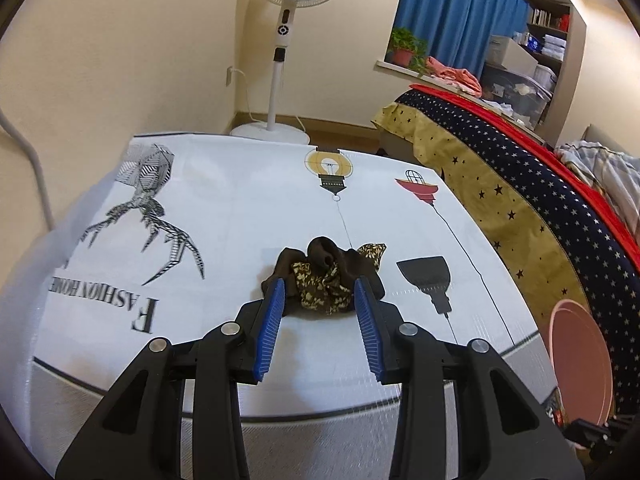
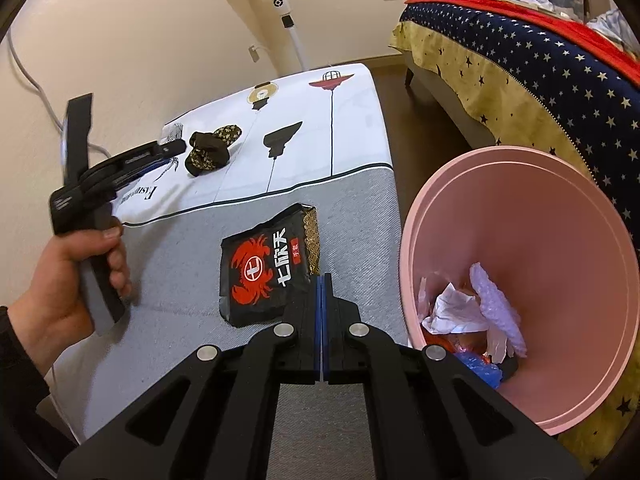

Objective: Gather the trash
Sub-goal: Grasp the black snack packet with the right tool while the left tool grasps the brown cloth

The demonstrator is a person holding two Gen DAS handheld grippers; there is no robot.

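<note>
With its blue pads spread wide on either side of the target, the left gripper (image 1: 320, 292) is lined up on the crumpled brown wrapper (image 1: 326, 276), and the job now looks like a clean pinch: I'd ease the fingers forward until the pads flank the thickest part of the bundle, keep the tips just skimming the cloth, then close slowly so the loose folds gather between the pads rather than squirting out toward 12 o'clock. A grab on only the near fringe could let the rest trail or tear free. The wrapper itself is a scrunched, soft-looking wad, dark brown with a gold speckled print, lying at the centre of the white printed cloth on the bench (image 1: 240, 208). Over on the other side, the right gripper (image 2: 322, 280) has its pads pressed flat together with nothing between them, tips just at the edge of a black crab-print packet (image 2: 268, 268) lying at its 11 o'clock on the grey stretch of the bench; whether they touch it I cannot tell. The pink bin (image 2: 520, 184) stands at 2 o'clock from that gripper, just beside the bench, already holding crumpled paper and plastic. Beyond it runs the star-patterned bed (image 2: 540, 64).
</note>
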